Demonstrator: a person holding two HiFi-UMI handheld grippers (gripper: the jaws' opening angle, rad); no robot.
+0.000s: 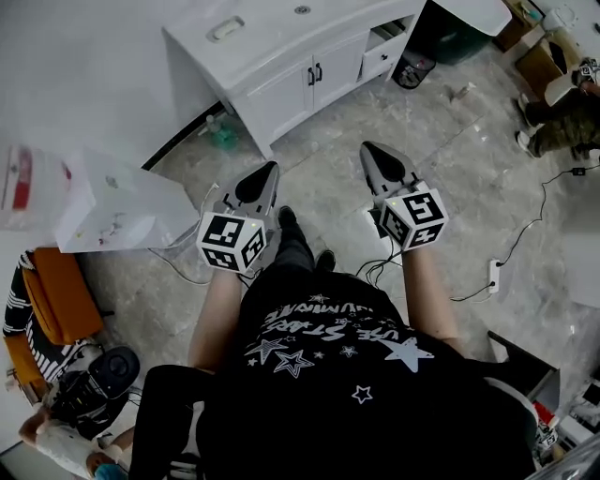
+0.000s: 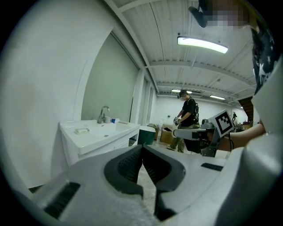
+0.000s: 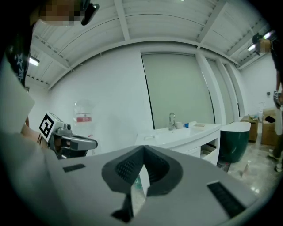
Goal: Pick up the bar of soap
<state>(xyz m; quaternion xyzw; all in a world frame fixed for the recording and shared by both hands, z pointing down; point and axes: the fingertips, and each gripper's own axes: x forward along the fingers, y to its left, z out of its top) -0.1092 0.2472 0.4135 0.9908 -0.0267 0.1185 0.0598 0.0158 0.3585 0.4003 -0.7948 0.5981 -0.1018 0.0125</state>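
The bar of soap [image 1: 226, 28] lies in a small dish on the white vanity top [image 1: 272, 42], left of the basin. The left gripper view shows the soap [image 2: 82, 130] well ahead and to the left; in the right gripper view the soap [image 3: 149, 137] is small, just above the jaw tips. Both grippers hang over the floor, short of the vanity and pointing at it. My left gripper [image 1: 272, 167] [image 2: 142, 146] has its jaws together with nothing between them. The tips of my right gripper [image 1: 366, 146] [image 3: 143, 148] meet too, and it holds nothing.
The vanity has closed cabinet doors [image 1: 314, 75], and a faucet [image 2: 103, 114] at the back. A dark green bin [image 2: 146, 134] stands beside it. A green bottle [image 1: 222, 134] and a power strip [image 1: 494, 275] with cable lie on the floor. Another person [image 2: 186, 117] stands farther back.
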